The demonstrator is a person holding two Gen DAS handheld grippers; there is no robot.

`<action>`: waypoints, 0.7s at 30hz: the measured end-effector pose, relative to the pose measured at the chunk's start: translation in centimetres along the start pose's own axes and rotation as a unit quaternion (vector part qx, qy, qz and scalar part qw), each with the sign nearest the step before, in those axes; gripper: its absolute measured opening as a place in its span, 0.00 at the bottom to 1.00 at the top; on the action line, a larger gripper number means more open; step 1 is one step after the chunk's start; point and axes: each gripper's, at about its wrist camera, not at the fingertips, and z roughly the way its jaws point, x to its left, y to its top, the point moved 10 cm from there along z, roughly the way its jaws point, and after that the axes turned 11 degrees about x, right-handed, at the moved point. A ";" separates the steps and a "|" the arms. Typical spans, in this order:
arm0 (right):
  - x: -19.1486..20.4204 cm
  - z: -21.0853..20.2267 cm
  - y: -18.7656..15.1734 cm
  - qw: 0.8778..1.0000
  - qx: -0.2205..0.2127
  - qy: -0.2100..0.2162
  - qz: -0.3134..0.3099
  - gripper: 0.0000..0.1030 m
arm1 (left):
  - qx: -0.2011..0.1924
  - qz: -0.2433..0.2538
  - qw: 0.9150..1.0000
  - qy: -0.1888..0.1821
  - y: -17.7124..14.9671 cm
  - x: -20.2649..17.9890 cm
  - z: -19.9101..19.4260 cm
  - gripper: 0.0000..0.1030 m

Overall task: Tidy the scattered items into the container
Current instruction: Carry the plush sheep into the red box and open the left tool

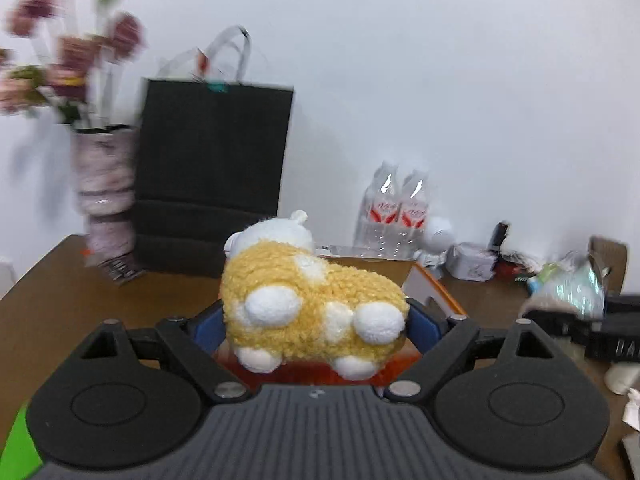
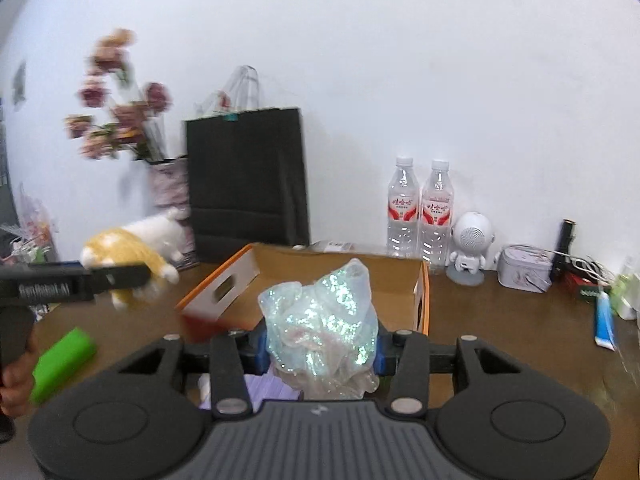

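Note:
My left gripper is shut on a yellow and white plush toy and holds it in the air just in front of the open orange cardboard box. From the right wrist view the toy hangs left of the box. My right gripper is shut on a shiny iridescent scrunchie, held above the near edge of the box. The scrunchie also shows at the right in the left wrist view.
On the brown table: a black paper bag, a flower vase, two water bottles, a white robot speaker, a tin, a blue tube, a green block. Lilac paper lies below my right gripper.

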 end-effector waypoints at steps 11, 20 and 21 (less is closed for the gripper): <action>-5.5 19.4 1.3 0.975 0.206 -0.044 0.071 0.75 | 0.138 0.009 0.986 0.096 0.0 3.4 14.8 1.00; -5.3 16.9 2.3 0.973 0.213 -0.074 0.051 0.91 | 0.185 -0.046 0.977 0.090 0.4 4.7 11.3 1.00; -5.3 16.4 2.4 0.972 0.215 -0.075 0.052 0.92 | 0.191 -0.044 0.976 0.096 0.4 4.7 11.0 1.00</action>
